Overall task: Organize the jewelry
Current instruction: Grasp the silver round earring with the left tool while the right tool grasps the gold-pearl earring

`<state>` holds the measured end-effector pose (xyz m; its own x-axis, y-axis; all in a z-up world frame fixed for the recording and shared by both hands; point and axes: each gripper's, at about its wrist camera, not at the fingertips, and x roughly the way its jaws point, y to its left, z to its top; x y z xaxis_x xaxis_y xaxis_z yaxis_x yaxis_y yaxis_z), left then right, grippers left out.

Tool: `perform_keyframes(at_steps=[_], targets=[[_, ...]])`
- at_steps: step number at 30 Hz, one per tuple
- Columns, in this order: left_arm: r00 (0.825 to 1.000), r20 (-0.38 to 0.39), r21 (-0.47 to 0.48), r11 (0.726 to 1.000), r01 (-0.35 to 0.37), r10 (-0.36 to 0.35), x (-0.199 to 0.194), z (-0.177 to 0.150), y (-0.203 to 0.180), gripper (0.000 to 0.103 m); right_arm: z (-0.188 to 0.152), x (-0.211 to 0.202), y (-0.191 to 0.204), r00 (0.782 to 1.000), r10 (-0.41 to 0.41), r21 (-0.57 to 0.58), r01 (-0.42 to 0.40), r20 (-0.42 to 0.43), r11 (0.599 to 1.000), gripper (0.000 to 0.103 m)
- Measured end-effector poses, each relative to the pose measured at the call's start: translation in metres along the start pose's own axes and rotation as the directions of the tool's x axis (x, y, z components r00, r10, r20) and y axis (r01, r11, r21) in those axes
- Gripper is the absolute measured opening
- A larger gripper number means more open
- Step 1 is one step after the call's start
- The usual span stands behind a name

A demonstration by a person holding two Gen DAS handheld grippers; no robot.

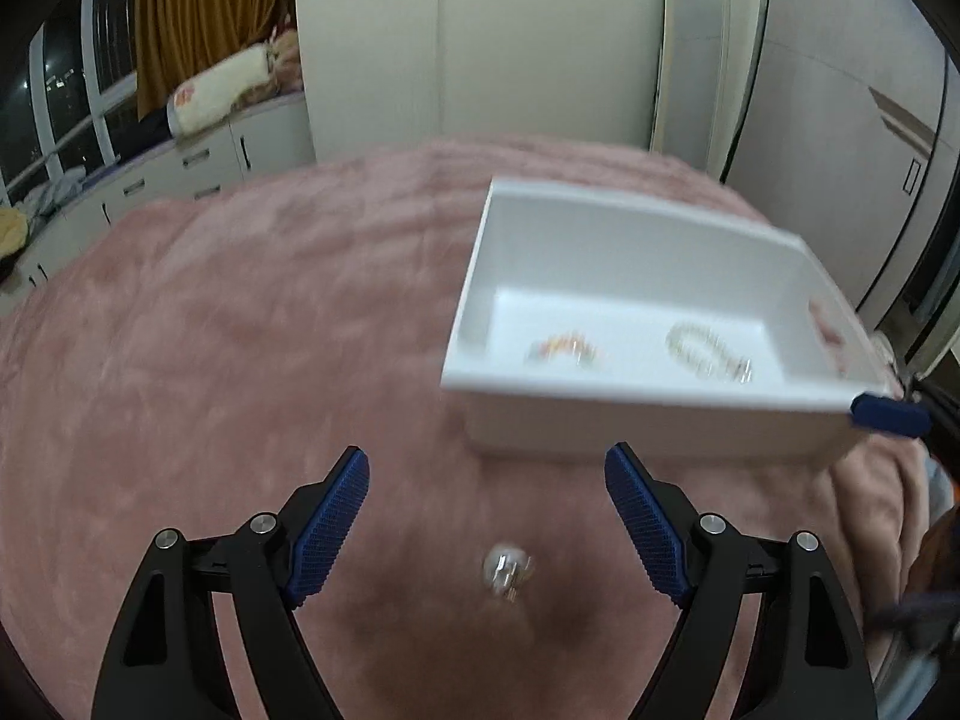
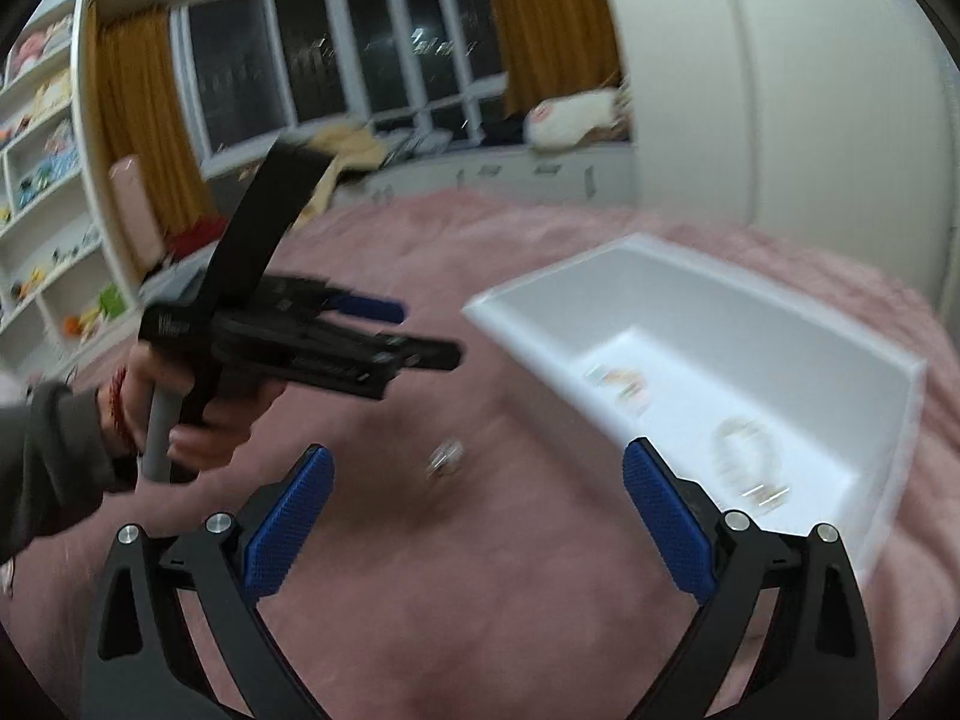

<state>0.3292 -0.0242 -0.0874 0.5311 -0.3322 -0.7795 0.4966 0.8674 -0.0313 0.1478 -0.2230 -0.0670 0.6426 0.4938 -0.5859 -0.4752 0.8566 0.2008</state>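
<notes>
A white open box (image 1: 654, 420) lies on the pink blanket (image 1: 240, 312). Inside it are a coloured bead bracelet (image 1: 561, 351) and a pale pearl bracelet (image 1: 708, 354). A small clear silvery jewel (image 1: 507, 570) lies on the blanket between my left gripper's open jaws, below the box. My left gripper (image 1: 486, 474) is open and empty. My right gripper (image 2: 477, 480) is open and empty; one finger (image 1: 888, 414) reaches the box's near right corner. In the right wrist view the box (image 2: 798, 312), both bracelets (image 2: 621, 387) (image 2: 747, 456), the jewel (image 2: 444, 459) and the left gripper (image 2: 384, 330) show, blurred.
The blanket covers a soft bed. White wardrobes (image 1: 480, 42) stand behind it. A window bench with drawers (image 1: 180, 168), ochre curtains (image 2: 552, 18) and shelves (image 2: 42, 180) line the far side. A person's hand and dark sleeve (image 2: 60, 456) hold the left gripper.
</notes>
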Motion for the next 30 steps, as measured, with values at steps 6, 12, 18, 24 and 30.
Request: perform_keyframes(at_steps=[6,12,18,24,30], targets=[[0.993,-0.112,0.031,0.999,0.027,-0.024,0.044,-0.034,0.005,0.080,-0.028,0.065,0.020,0.993,0.040,0.011,-0.039,-0.109,0.999,0.092],[0.987,-0.154,-0.008,0.999,0.044,-0.045,0.073,-0.040,0.013,0.060,-0.026,0.103,0.021,0.992,0.034,0.034,-0.030,-0.122,0.999,0.089],[0.986,-0.160,-0.083,0.996,0.025,-0.038,0.075,-0.040,0.030,0.023,-0.016,0.146,0.009,0.986,0.061,0.147,-0.038,-0.157,0.988,0.073],[0.985,-0.168,-0.097,0.995,0.026,-0.042,0.070,-0.043,0.041,0.014,-0.012,0.160,0.001,0.981,0.098,0.183,-0.067,-0.168,0.981,0.038],[0.985,-0.164,-0.116,0.993,0.029,-0.048,0.068,-0.047,0.043,0.013,-0.018,0.167,0.016,0.974,0.072,0.098,-0.052,-0.214,0.994,0.023]])
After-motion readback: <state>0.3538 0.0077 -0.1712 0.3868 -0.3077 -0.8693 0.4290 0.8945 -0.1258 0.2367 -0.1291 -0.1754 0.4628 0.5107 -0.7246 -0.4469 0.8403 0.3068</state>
